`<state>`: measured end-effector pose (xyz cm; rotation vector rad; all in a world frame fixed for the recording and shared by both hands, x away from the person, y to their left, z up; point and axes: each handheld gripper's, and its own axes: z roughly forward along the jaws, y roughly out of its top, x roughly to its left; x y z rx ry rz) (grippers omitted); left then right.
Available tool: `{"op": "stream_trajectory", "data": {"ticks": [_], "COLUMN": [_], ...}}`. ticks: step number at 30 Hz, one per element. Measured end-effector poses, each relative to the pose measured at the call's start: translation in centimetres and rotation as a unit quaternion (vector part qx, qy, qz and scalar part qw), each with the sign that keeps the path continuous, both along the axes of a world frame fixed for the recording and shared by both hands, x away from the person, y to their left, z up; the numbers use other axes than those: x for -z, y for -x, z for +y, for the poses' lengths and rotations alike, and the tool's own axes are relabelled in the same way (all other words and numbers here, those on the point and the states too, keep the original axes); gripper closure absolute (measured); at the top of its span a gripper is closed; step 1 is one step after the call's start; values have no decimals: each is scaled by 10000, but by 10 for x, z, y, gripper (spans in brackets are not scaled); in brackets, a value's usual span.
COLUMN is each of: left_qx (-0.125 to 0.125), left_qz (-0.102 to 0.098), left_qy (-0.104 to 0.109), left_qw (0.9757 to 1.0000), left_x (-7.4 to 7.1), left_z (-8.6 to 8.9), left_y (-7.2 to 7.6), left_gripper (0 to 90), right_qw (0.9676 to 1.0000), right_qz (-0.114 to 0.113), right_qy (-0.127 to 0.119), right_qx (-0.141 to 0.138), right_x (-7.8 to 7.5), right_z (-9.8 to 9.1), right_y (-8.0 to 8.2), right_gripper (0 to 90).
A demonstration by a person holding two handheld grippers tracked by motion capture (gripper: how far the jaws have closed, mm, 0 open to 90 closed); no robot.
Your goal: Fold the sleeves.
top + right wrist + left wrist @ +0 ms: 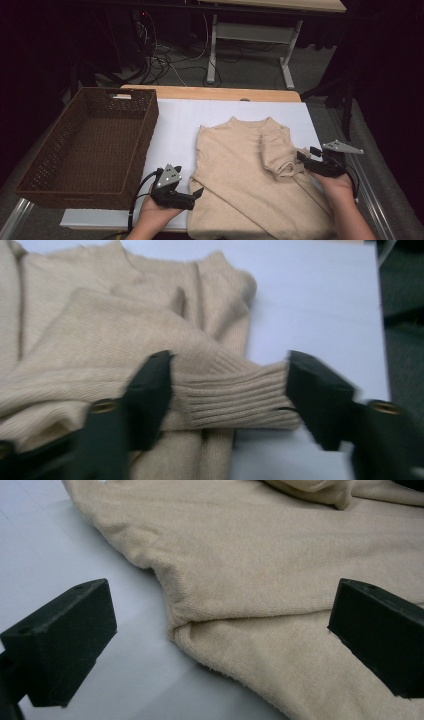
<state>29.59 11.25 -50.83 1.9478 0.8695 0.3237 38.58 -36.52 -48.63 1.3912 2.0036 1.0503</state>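
Overhead, sweater [240,175]: flat on white board [180,120], right of wicker basket [90,145].
Left gripper [197,192]: at sweater's near-left edge.
Left gripper view, jaws: wide, straddling folded sweater edge [200,625], no pinch.
Right gripper view, right gripper [227,390]: jaws wide either side of ribbed cuff [235,395]; whether the pads press it, unclear.

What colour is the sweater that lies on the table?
The sweater is plain beige, with no pattern; the high view shows it best.
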Motion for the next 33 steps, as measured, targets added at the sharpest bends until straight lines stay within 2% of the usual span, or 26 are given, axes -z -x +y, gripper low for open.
{"op": "stream_trajectory", "data": {"ticks": [1,3,4,5,8,11,12,15,17,19,23,26,29,33], "left_qx": [5,6,-1,-7,-25,-26,-24,-14,-20,-24,-37,-53,-34,-14], "left_qz": [1,-9,-12,-20,-29,-35,-40,-27,-25,-28,-20,13,33,37], "left_qy": [-1,-2,4,10,20,31,32,23,27,26,32,33,6,2], "left_qw": [10000,10000,10000,10000,10000,10000,10000,10000,10000,10000,10000,10000,10000,10000], "left_x": [0,0,0,-1,-1,-2,-2,-2,-2,-2,-1,0,1,2], "left_z": [0,0,1,1,3,3,3,2,2,2,2,2,0,-2], "left_y": [0,0,1,1,1,1,1,1,1,2,0,-2,-2,0], "left_gripper": [0,0,0,0,0,0,0,0,0,0,0,0,0,0], "right_qw": [9999,9990,9986,9982,9971,9984,9984,9987,9989,9978,9952,9915,9883,9807], "right_qz": [161,426,518,584,590,365,365,172,0,-293,-723,-995,-1115,-1248], "right_qy": [32,150,27,-120,-347,-134,-134,75,193,383,431,488,500,666], "right_qx": [-5,-67,-71,-83,-332,-422,-422,-469,-434,-446,-504,-686,-910,-1347], "right_x": [4,12,15,17,17,16,16,15,12,4,-12,-21,-23,-26], "right_z": [1,4,4,2,1,5,5,10,12,14,18,28,39,63], "right_y": [-4,-11,-12,-14,-12,-6,-6,-1,3,11,27,40,47,58], "right_gripper": [204,175,178,212,445,676,676,770,778,778,775,775,774,774]}}
